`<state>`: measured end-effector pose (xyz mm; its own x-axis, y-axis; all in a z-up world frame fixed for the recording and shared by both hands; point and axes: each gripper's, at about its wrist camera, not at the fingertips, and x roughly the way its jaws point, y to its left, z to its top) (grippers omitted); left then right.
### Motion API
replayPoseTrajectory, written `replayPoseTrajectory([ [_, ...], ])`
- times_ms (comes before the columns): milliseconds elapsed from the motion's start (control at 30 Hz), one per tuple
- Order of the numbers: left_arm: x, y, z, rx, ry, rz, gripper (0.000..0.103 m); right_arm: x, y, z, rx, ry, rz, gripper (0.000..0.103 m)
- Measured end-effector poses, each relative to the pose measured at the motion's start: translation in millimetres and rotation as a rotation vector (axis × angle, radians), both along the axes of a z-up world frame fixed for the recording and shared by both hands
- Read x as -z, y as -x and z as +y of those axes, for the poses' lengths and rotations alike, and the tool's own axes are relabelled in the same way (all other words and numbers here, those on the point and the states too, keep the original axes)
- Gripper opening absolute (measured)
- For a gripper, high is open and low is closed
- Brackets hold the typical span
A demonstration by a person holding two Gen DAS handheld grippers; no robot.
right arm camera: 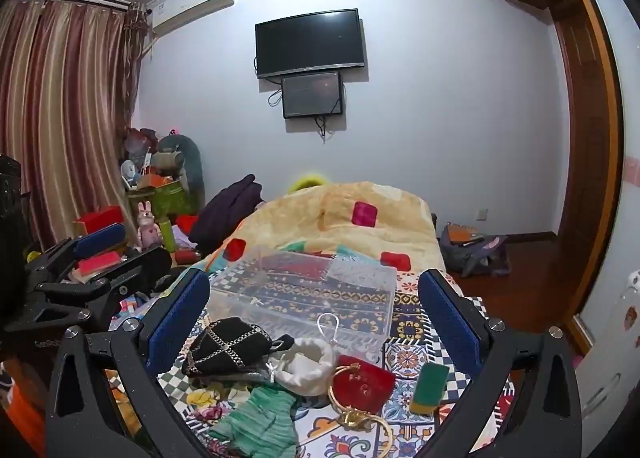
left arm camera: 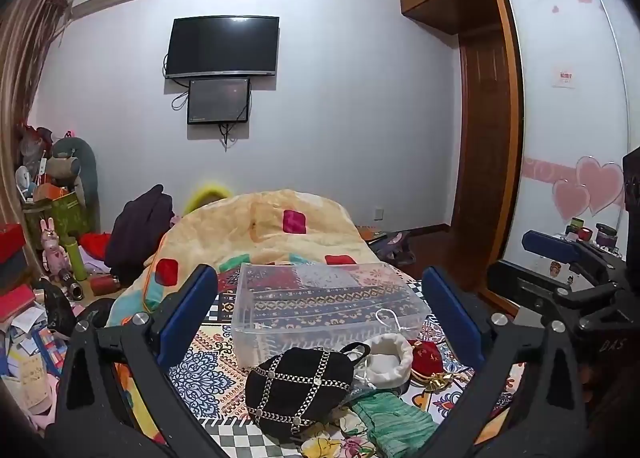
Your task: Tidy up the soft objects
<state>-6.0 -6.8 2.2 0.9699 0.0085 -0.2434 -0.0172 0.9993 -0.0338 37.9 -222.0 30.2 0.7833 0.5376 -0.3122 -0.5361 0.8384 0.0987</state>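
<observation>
Soft items lie on the patterned bedspread (left arm camera: 208,374) before a clear plastic box (left arm camera: 324,302): a black hat with silver chains (left arm camera: 298,390), a white drawstring pouch (left arm camera: 386,358), a red pouch with gold handles (left arm camera: 428,356) and a green knit cloth (left arm camera: 394,424). The right wrist view shows the box (right arm camera: 304,290), hat (right arm camera: 228,346), white pouch (right arm camera: 306,366), red pouch (right arm camera: 362,382), green cloth (right arm camera: 256,418) and a green sponge (right arm camera: 430,388). My left gripper (left arm camera: 320,314) is open and empty above them. My right gripper (right arm camera: 316,318) is open and empty too.
A yellow quilt (left arm camera: 260,234) is bunched on the bed behind the box. Cluttered boxes and toys (left arm camera: 52,250) stand at the left. A wardrobe (left arm camera: 488,138) stands at the right, and bags (right arm camera: 476,250) lie on the wooden floor.
</observation>
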Motion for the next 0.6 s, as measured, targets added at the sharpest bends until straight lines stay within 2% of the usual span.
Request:
replayPoseTrajectory([
  [600,-0.3,0.3,-0.4,0.000,0.001,-0.001,0.103,-2.9,2.3,-0.3,0.000,-0.005,-0.003,0.103],
])
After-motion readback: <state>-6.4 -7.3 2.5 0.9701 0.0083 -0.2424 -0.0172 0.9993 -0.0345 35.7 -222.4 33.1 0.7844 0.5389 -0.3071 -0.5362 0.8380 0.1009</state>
